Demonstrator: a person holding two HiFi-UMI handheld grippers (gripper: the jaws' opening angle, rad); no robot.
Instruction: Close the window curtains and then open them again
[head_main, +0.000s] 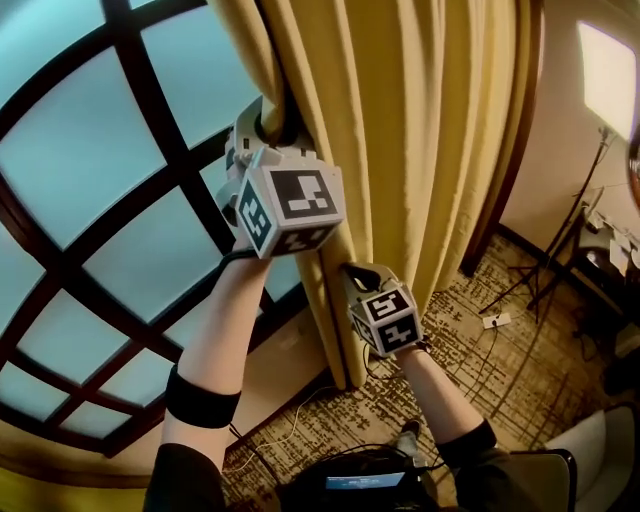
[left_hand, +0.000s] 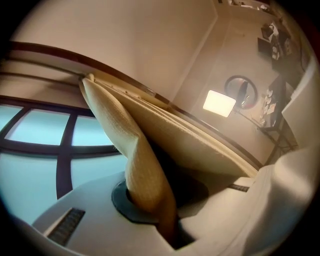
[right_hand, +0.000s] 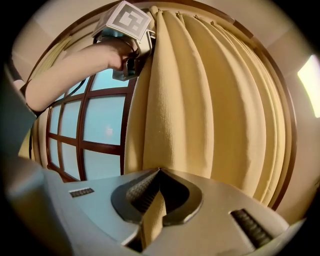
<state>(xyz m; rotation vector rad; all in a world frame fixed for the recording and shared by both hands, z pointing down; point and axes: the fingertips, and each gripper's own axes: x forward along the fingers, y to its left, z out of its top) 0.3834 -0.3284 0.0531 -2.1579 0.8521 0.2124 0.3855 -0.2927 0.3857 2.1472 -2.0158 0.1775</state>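
Folds of the curtain (head_main: 420, 120) are hanging bunched right of the window (head_main: 90, 150) in the head view. The left gripper (head_main: 272, 125) is clamping the leading edge high up, the right gripper (head_main: 355, 275) lower down. In the left gripper view the jaws are pinching a thick fold. In the right gripper view they are squeezing a thin one. Both grippers should be drawing sideways together across the window, keeping the pinch firm so cloth is not slipping.
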